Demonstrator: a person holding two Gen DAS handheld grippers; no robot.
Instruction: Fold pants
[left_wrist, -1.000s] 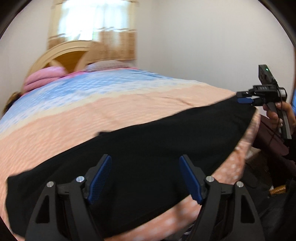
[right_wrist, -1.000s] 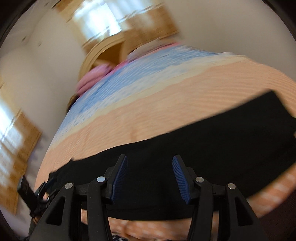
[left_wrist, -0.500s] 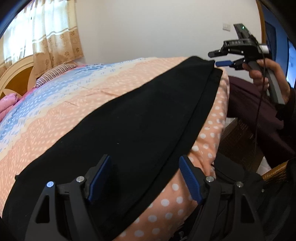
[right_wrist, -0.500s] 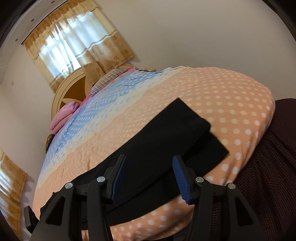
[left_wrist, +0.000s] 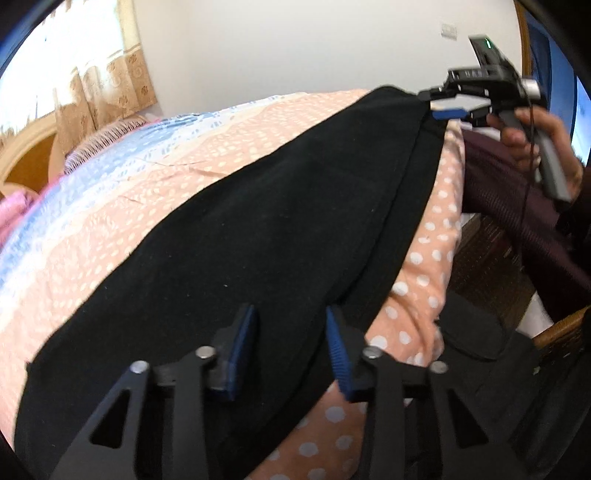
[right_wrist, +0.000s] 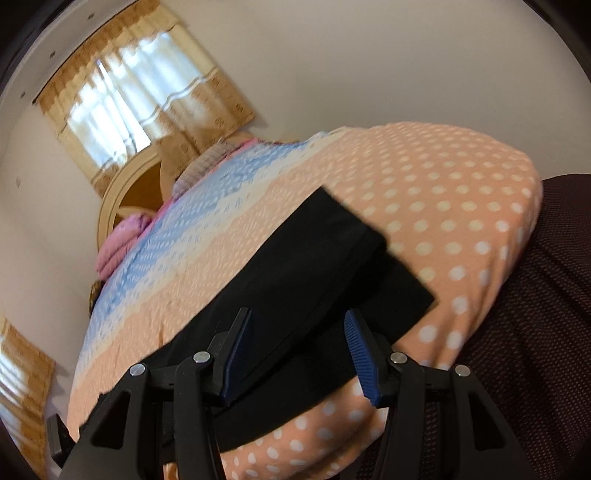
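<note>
The left tool (left_wrist: 291, 347) has narrowed its gap over the black pants (left_wrist: 258, 236); the right tool (right_wrist: 295, 350) stays wide, gripping nothing. They lie on a polka-dot bed (right_wrist: 461, 206) near a curtained window (right_wrist: 125, 110).

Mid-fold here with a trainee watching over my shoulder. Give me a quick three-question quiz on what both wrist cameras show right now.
1. True or false: the black pants lie stretched out along the near edge of the polka-dot bedspread.
2. Multiple choice: the left gripper is (A) shut on a pillow, (B) open above the pants, (C) out of view.
3. Fill in: in the left wrist view, the right gripper is at the far ____ of the pants.

Key: 1 true. 2 B. 3 end; its fingers sit at the fabric edge there, and the right gripper's own view shows its jaws apart above the cloth.
</note>
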